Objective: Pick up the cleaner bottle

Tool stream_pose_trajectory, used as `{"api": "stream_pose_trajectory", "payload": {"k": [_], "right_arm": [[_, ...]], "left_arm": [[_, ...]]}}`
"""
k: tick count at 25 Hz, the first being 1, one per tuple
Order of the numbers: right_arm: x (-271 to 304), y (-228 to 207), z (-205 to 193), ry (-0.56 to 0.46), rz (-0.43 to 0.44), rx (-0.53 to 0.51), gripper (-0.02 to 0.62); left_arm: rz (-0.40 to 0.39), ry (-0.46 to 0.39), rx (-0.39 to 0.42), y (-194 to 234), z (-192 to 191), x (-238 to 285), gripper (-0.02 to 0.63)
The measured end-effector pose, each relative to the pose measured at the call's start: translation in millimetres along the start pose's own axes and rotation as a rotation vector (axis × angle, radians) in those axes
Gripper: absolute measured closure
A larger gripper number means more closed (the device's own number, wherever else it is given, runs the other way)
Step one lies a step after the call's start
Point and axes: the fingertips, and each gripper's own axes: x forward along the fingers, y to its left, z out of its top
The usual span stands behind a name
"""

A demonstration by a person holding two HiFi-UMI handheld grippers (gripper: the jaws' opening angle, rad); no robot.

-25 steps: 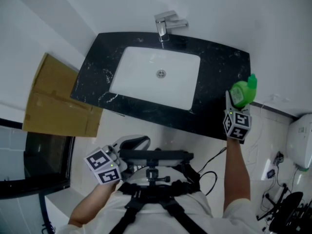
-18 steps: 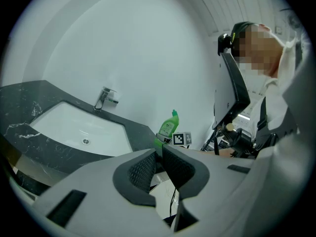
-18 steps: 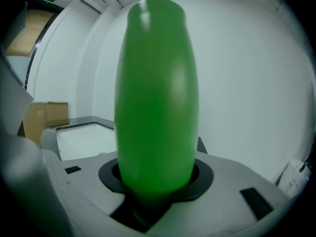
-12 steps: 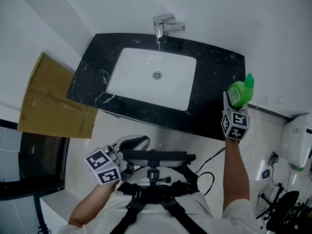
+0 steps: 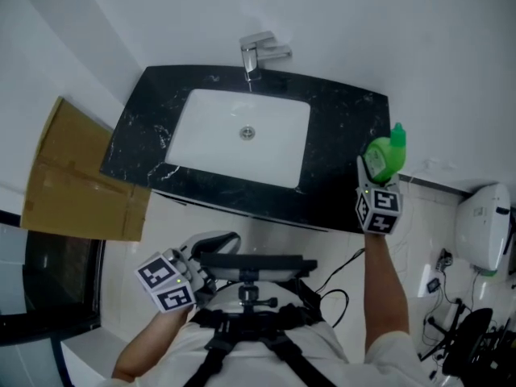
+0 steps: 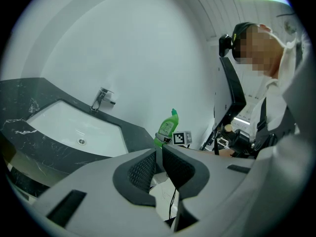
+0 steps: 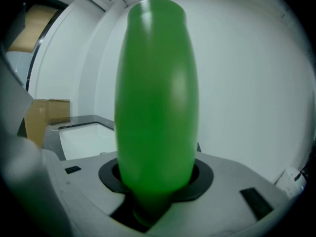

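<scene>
Cleaner bottle stands upright in my right gripper, whose jaws are clamped on its lower body, at the right end of the black counter, near that edge. Bare counter separates it from the sink. My left gripper is closed on nothing, low beside my body.

**White bathroom, black counter**

A black marble counter with a white sink and a chrome tap lies ahead of the left gripper and left of the right gripper. Cardboard leans far left. White walls, pale floor.
</scene>
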Motion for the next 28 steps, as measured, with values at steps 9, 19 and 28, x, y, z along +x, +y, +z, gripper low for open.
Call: {"api": "stream_pose_trajectory", "payload": {"k": [9,19,28], "right_arm": [[-15,-2,13,-0.007,-0.009,-0.017,0.422],[-39,0,20,-0.017,-0.019,-0.011,0.422],[-64,2,24,-0.017,-0.038,-0.022,0.422]], "left_arm": [[-0.034,-0.003,0.007,-6,2,3,0.572],[-0.078,-0.013,0.004,-11,1,7,0.572],[-0.125,-0.014,0.005,-16,0,12,0.572]]}}
